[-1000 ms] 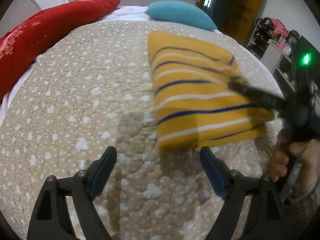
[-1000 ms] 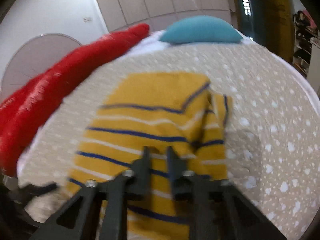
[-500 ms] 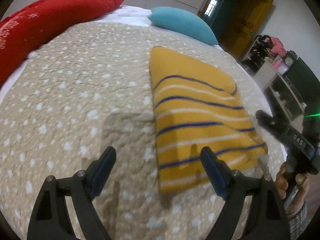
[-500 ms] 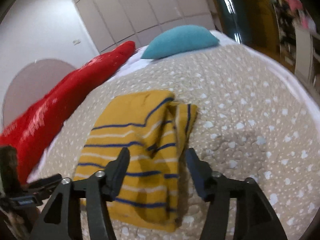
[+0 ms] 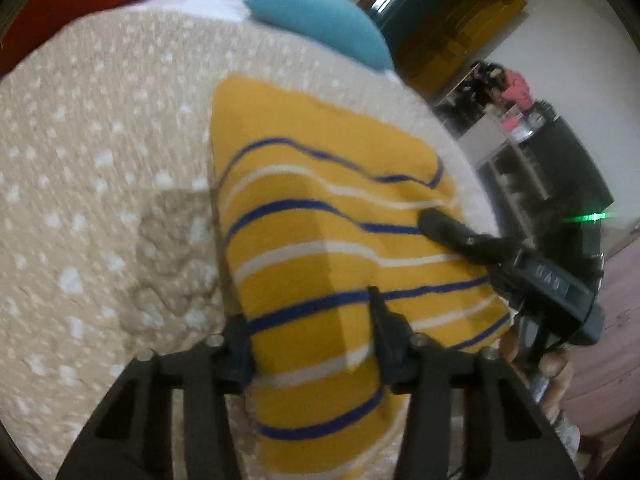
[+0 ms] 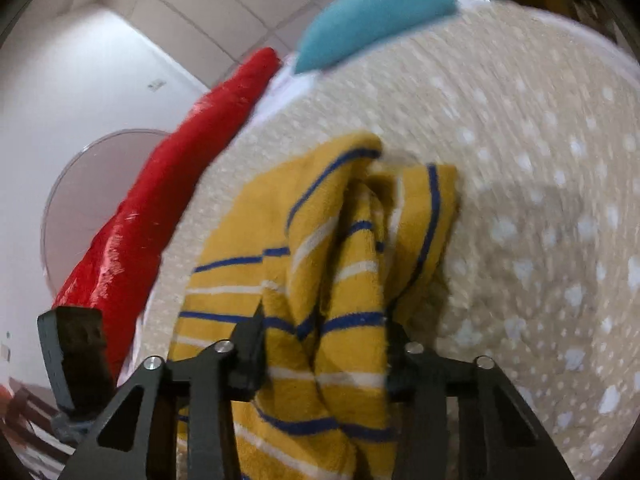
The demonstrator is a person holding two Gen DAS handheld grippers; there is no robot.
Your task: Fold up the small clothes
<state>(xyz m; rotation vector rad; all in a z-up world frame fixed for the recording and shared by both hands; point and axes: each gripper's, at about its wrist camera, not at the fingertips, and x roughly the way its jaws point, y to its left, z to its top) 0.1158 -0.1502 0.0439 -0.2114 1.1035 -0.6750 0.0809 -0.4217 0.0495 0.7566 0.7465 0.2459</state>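
A yellow garment with blue and white stripes (image 5: pixel 320 208) lies folded on the beige dotted bedspread (image 5: pixel 100 160). My left gripper (image 5: pixel 312 340) is open, its fingers straddling the garment's near edge. My right gripper (image 6: pixel 324 344) is open too, with the bunched, layered edge of the garment (image 6: pixel 352 248) between its fingers. In the left wrist view the right gripper (image 5: pixel 500 256) reaches onto the garment's right side, a hand below it.
A teal pillow (image 5: pixel 320 20) and a long red cushion (image 6: pixel 168 184) lie at the head of the bed. Shelves with clutter (image 5: pixel 516 120) stand beyond the bed's right edge. The left gripper's body (image 6: pixel 76 360) shows at the left of the right wrist view.
Both grippers have moved forward onto the garment, so its edges now lie between their fingers. The right gripper opened from a nearly shut stance a second ago.
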